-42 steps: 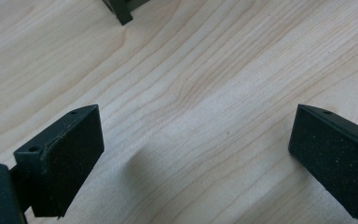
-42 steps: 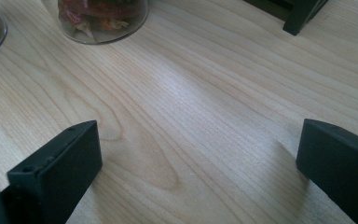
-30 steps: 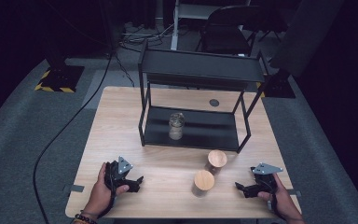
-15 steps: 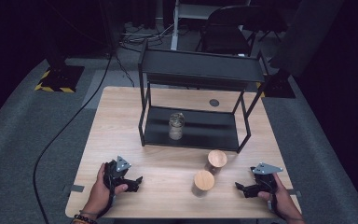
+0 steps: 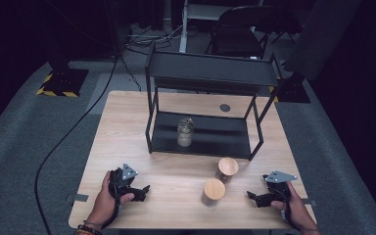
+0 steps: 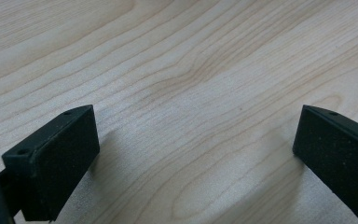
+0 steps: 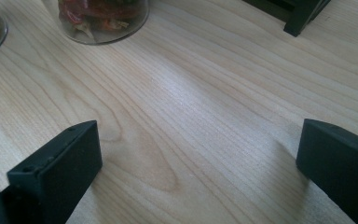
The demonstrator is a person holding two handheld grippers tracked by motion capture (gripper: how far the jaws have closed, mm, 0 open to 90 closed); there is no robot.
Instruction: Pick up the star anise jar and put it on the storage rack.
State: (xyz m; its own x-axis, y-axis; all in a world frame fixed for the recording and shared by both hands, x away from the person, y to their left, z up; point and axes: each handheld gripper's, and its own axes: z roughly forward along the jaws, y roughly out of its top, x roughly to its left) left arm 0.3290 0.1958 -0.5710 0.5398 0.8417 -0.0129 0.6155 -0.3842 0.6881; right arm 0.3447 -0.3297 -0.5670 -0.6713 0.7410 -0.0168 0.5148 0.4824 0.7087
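**Both grippers resting spread on the table, jars lying ahead**

The left gripper (image 5: 138,192) is sitting low on the wooden table (image 5: 127,122), its jaws standing wide apart with bare wood grain between them in the left gripper view. The right gripper (image 5: 257,198) is likewise lying released, jaws spread, nothing between them.

Two cork-lidded jars are standing between the grippers. The nearer jar (image 5: 213,191) is sitting off the right gripper's jaw tips, apart from them; the farther jar (image 5: 227,169) is standing just beyond it, and its glass base with red contents is showing ahead of the right gripper's jaws (image 7: 103,18). A third jar (image 5: 185,132) is standing on the lower shelf of the black rack (image 5: 210,73), well beyond both grippers.
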